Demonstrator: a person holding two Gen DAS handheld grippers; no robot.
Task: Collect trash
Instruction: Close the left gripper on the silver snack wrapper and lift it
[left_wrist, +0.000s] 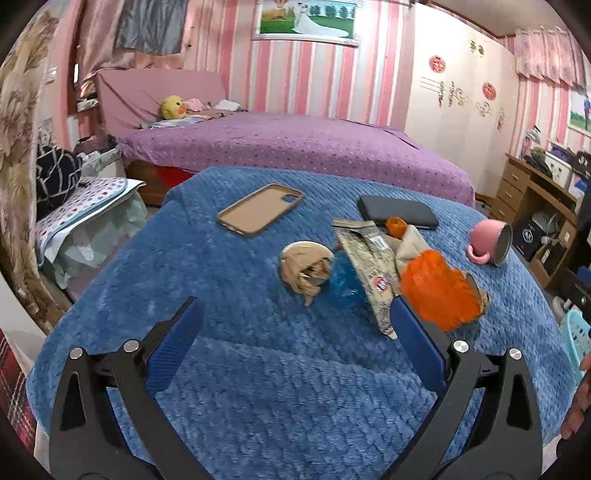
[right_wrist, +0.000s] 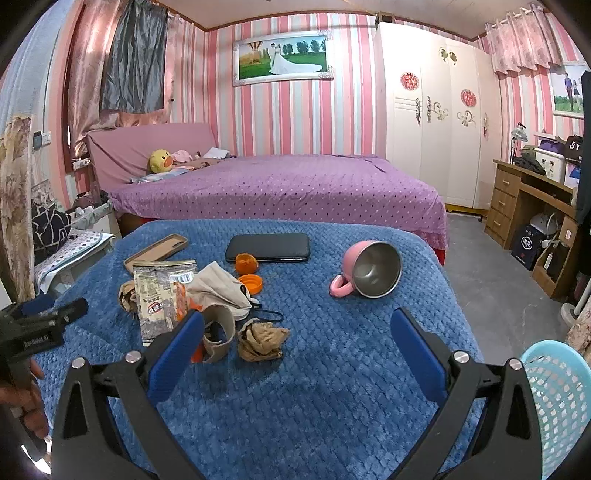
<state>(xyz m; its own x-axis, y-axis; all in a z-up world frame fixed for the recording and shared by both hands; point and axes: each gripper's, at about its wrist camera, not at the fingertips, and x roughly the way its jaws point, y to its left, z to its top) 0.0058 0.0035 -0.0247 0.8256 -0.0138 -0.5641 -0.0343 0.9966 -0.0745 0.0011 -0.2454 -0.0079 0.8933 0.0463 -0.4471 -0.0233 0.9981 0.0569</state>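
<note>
On the blue-covered table lies a heap of trash: a crumpled brown paper ball, a printed snack wrapper, an orange plastic piece, a beige cloth, a cardboard ring and orange caps. My left gripper is open and empty, just short of the paper ball. My right gripper is open and empty, its left finger beside the cardboard ring.
A tan phone case, a black phone and a tipped pink mug lie on the table. A light-blue mesh basket stands at the table's right front. A purple bed is behind.
</note>
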